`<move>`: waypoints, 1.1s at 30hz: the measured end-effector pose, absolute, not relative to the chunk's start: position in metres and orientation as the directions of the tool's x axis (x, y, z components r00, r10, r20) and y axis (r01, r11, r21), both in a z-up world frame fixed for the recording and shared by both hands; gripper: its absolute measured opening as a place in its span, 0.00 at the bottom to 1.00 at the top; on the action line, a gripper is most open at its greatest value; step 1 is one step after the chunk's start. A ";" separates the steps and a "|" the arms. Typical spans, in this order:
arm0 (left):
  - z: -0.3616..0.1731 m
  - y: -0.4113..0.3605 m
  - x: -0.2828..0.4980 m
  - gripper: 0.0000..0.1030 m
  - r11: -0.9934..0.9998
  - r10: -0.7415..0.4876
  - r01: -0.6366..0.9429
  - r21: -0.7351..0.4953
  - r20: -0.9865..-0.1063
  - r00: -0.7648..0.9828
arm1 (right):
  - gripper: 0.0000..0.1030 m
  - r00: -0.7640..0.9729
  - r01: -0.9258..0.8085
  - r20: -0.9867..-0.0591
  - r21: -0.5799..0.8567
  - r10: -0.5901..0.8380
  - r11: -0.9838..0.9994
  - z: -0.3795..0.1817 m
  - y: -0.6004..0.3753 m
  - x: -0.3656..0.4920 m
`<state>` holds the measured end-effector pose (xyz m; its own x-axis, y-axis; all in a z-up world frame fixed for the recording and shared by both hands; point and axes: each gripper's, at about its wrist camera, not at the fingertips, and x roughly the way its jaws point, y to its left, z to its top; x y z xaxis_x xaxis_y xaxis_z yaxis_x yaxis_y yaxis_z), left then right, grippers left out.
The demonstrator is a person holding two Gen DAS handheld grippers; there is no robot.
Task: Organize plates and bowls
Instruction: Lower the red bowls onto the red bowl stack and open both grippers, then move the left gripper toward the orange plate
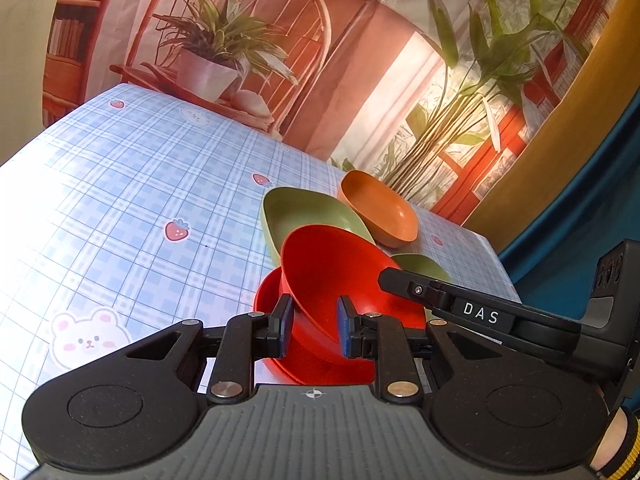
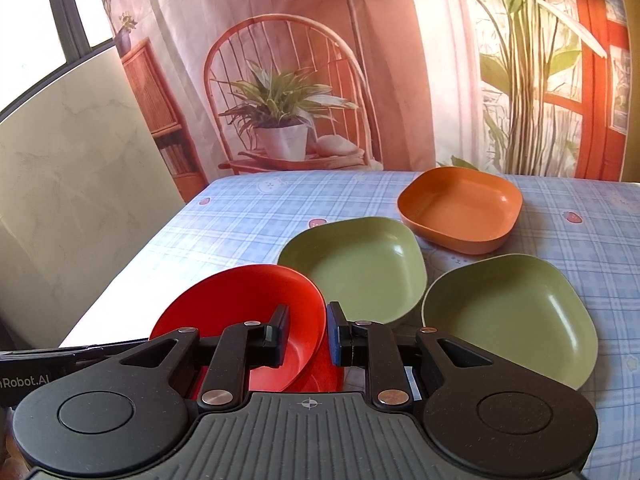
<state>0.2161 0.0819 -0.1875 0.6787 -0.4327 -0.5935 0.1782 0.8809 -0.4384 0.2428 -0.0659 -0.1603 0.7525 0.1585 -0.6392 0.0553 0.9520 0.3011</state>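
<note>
Plaid tablecloth [image 2: 248,216] carries green plates [image 2: 360,264] near its right edge; both left gripper [image 1: 312,326] and right gripper [image 2: 307,334] pinch the tilted red bowl [image 2: 248,300] rim.

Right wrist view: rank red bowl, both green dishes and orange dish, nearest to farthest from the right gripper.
1. red bowl: its rim sits between the right gripper fingers, tilted, left of centre.
2. near green dish: close on the right.
3. middle green dish: just ahead of centre; close to item 2, hard to separate.
4. orange dish: farthest, back right, near the backdrop.
</note>
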 end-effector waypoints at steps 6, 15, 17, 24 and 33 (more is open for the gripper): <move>-0.194 0.077 0.219 0.23 0.889 -0.423 0.173 -0.425 -0.614 0.666 | 0.19 0.746 0.066 -0.649 0.292 0.147 0.954 -0.169 -0.071 0.241; -0.194 0.083 0.219 0.43 0.905 -0.373 0.114 -0.410 -0.635 0.677 | 0.21 0.741 0.091 -0.659 0.294 0.133 0.952 -0.176 -0.079 0.234; -0.193 0.083 0.218 0.43 0.909 -0.365 0.109 -0.403 -0.637 0.679 | 0.29 0.738 0.104 -0.662 0.300 0.129 0.948 -0.177 -0.082 0.232; -0.186 0.080 0.220 0.51 0.924 -0.341 0.120 -0.363 -0.642 0.686 | 0.75 0.746 0.149 -0.662 0.269 0.071 0.952 -0.177 -0.094 0.222; -0.172 0.069 0.221 0.95 0.946 -0.295 0.127 -0.298 -0.628 0.720 | 1.00 0.769 0.180 -0.637 0.282 0.044 0.943 -0.169 -0.119 0.212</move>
